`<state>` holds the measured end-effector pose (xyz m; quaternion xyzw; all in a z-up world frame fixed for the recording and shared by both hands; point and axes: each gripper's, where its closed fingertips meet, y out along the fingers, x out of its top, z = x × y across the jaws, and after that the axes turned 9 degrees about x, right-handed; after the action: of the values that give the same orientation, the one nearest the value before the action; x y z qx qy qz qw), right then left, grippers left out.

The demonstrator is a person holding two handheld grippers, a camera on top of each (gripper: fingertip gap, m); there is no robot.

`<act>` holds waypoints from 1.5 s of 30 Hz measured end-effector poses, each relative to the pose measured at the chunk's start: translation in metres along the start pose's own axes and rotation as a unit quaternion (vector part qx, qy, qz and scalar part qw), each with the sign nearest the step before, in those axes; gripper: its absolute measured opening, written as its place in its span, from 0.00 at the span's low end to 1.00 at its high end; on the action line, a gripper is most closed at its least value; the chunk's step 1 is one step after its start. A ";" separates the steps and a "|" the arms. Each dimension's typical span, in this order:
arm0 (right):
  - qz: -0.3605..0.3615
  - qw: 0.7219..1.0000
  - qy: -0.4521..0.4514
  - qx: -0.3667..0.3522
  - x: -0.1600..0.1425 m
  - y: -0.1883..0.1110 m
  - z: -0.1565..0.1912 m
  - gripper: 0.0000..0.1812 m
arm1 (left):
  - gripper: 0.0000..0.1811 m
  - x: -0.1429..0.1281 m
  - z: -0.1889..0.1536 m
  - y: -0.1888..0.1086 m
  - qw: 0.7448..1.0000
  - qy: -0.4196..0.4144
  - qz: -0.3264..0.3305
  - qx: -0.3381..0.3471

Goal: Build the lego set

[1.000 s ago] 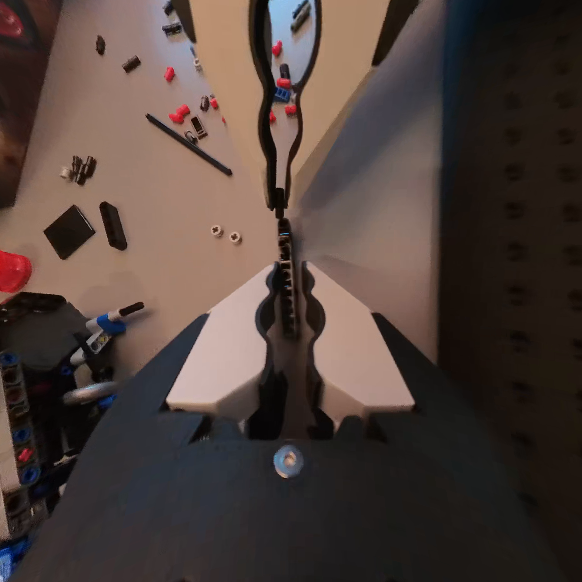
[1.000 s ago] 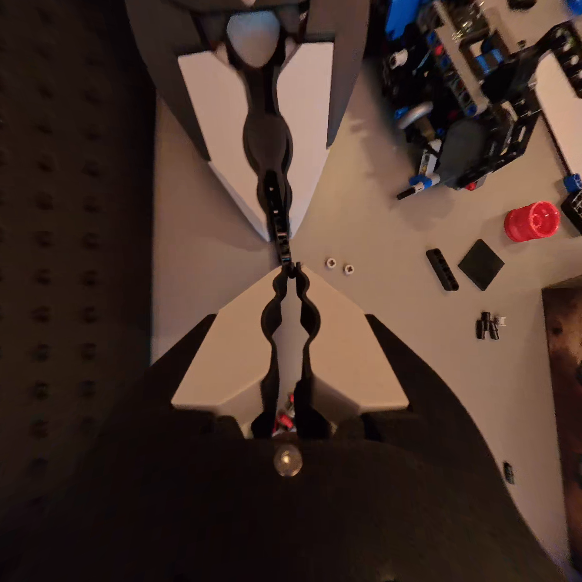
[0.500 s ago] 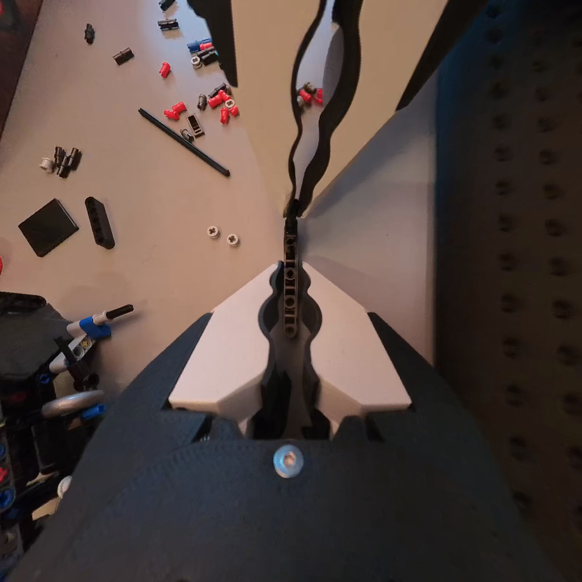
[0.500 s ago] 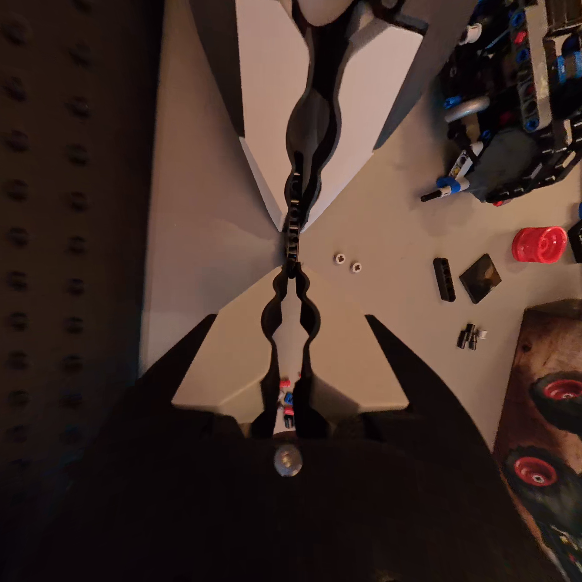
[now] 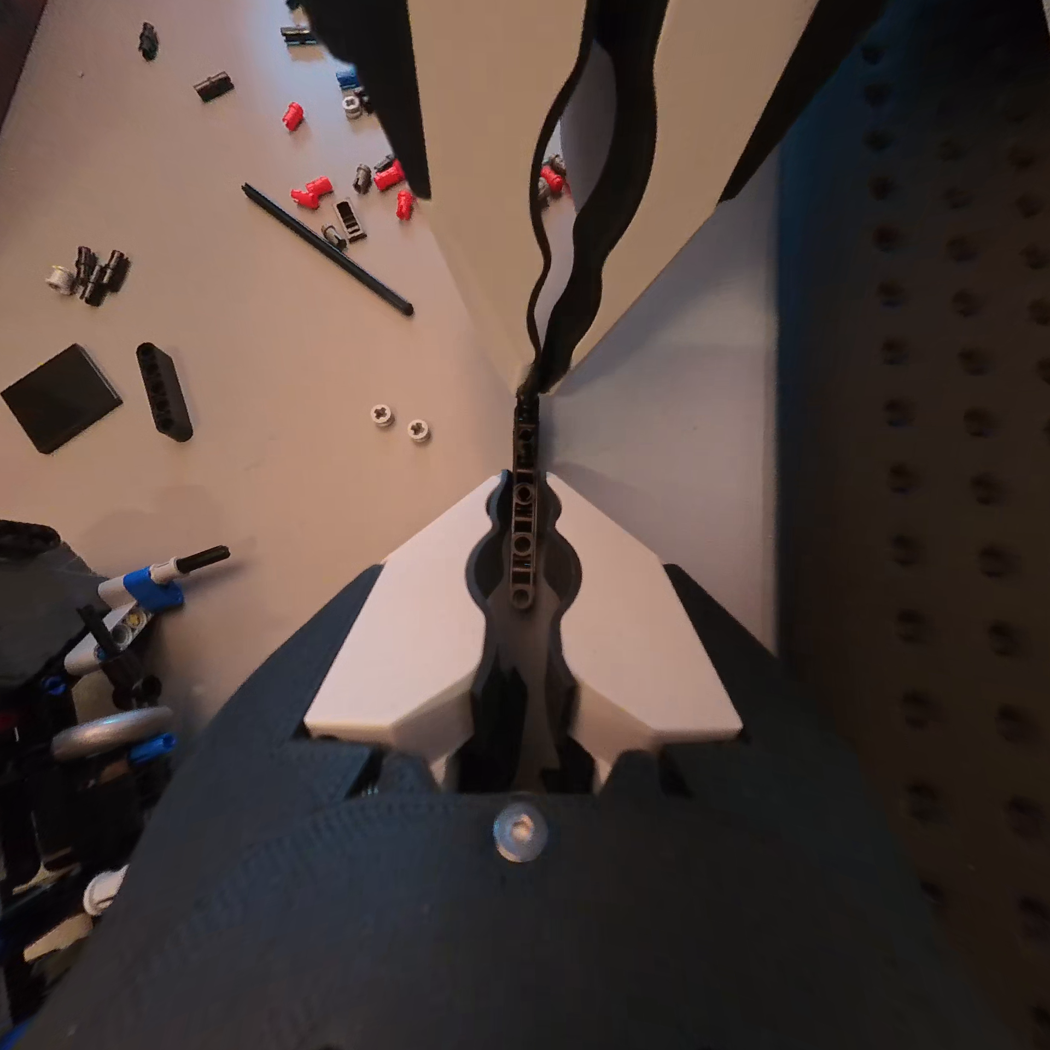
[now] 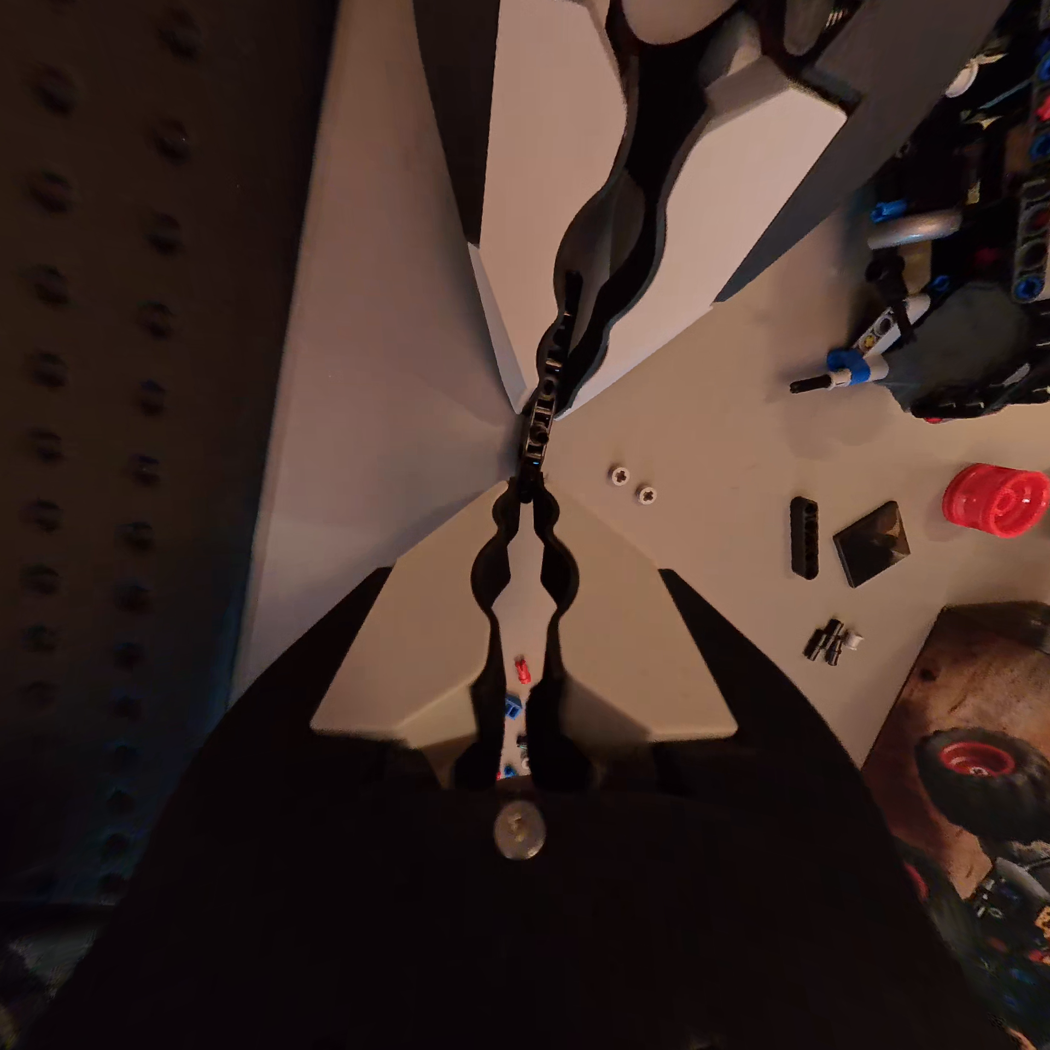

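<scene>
A thin dark beam with a row of holes (image 5: 523,528) is held in the air between both grippers. My left gripper (image 5: 523,480) is shut on its near half, with the holed face showing. The right gripper (image 5: 537,380) comes in from the top of the left wrist view and pinches the beam's far end. In the right wrist view my right gripper (image 6: 525,490) is shut on the tip of the beam (image 6: 540,426). The left gripper (image 6: 540,406) reaches in from above, tilted. The part-built model (image 5: 68,653) stands on the table, also in the right wrist view (image 6: 966,255).
Two small white bushes (image 5: 400,423) lie under the beam. A short black beam (image 5: 163,392), a black tile (image 5: 59,398), a long black axle (image 5: 326,250) and red pins (image 5: 309,190) lie scattered. A red wheel hub (image 6: 997,500) and a printed sheet (image 6: 966,767) are nearby. A dark studded panel (image 5: 909,454) borders the table. Only a small space, under 4 cm, lies between the two pairs of fingers.
Both grippers kept hold of the beam. It has turned so that its holed face shows to the left camera. The right gripper has tilted and shifted to the right in the left wrist view.
</scene>
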<state>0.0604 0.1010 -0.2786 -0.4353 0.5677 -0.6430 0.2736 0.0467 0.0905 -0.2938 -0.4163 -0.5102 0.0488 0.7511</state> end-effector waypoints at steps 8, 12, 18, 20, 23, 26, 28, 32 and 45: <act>-0.012 0.999 0.003 0.053 0.000 0.004 0.001 0.01 | 0.04 0.000 -0.001 0.000 1.000 0.000 -0.001 -0.004; -0.045 0.997 0.036 0.055 0.000 0.004 -0.001 0.02 | 0.04 0.000 -0.001 0.001 1.000 -0.003 -0.001 -0.007; -0.089 0.994 0.066 0.024 0.000 0.000 -0.001 0.01 | 0.04 0.000 -0.002 0.000 1.000 0.000 -0.002 -0.009; -0.088 0.994 0.062 0.020 -0.001 0.000 -0.001 0.01 | 0.04 0.000 -0.002 0.001 1.000 -0.001 -0.001 -0.009; -0.084 0.994 0.065 0.030 -0.001 0.000 0.000 0.01 | 0.04 0.000 -0.002 0.001 1.000 0.000 -0.001 -0.008; -0.054 0.996 0.058 0.039 -0.003 0.003 0.000 0.00 | 0.04 0.000 -0.002 0.001 1.000 0.000 -0.001 -0.009; -0.040 0.996 0.058 0.048 -0.004 0.003 0.000 0.00 | 0.04 0.000 -0.002 0.001 1.000 0.000 -0.001 -0.010; -0.065 0.994 0.076 0.053 -0.002 0.002 0.000 0.01 | 0.04 0.000 -0.002 0.001 1.000 0.001 -0.001 -0.009; -0.247 0.956 0.153 0.041 0.012 -0.013 -0.004 0.03 | 0.03 0.020 0.000 -0.015 0.995 -0.064 -0.068 -0.047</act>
<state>0.0527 0.0952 -0.2633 -0.4463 0.4507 -0.7723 0.0342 0.0506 0.0909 -0.2695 -0.4112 -0.5862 0.0001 0.6981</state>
